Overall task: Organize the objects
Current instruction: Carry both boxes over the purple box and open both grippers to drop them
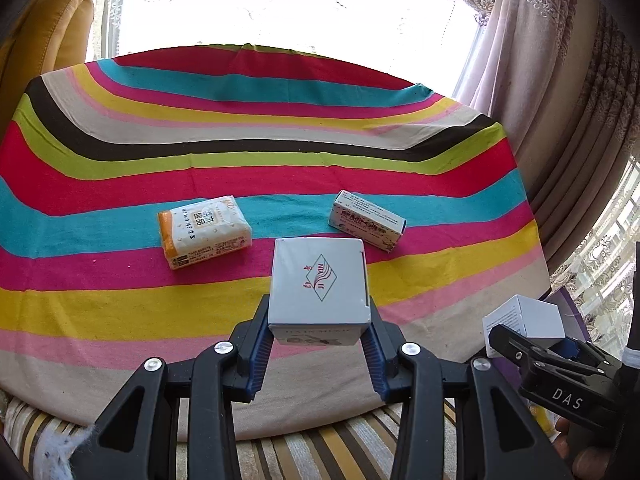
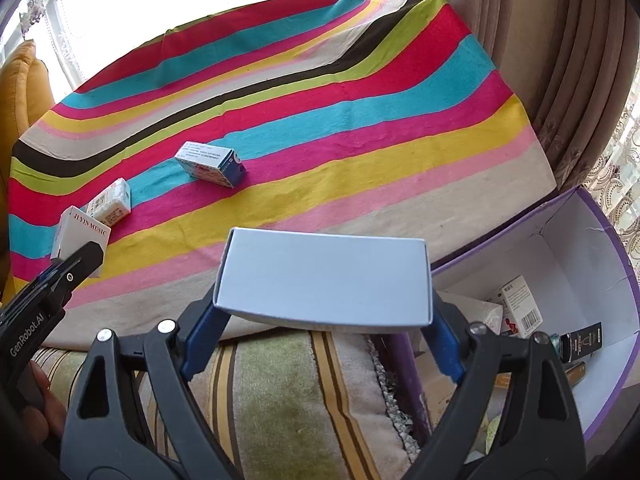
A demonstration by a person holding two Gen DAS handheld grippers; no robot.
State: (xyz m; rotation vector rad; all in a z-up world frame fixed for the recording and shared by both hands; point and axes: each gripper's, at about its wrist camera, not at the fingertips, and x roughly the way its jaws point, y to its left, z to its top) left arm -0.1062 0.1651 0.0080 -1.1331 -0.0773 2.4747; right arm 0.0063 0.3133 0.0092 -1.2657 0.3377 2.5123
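The left gripper (image 1: 319, 336) clamps a small white cardboard cube (image 1: 318, 280), its glossy top printed with a diamond logo, above the near edge of the table (image 1: 80, 184). The right gripper (image 2: 324, 312) grips a wider, flat-faced pale box (image 2: 324, 280) across its long side, over the table's near right corner. A smooth cotton cloth (image 2: 360, 120) in bright curved stripes covers the table. Toward the middle lie a soft plastic-wrapped tissue pack (image 1: 205, 232) with an orange end and, right of it, a slim printed carton (image 1: 366, 220), apart from each other. Just off the right edge stands an open purple-rimmed bin (image 2: 592, 248) with white inner walls, holding several small cartons.
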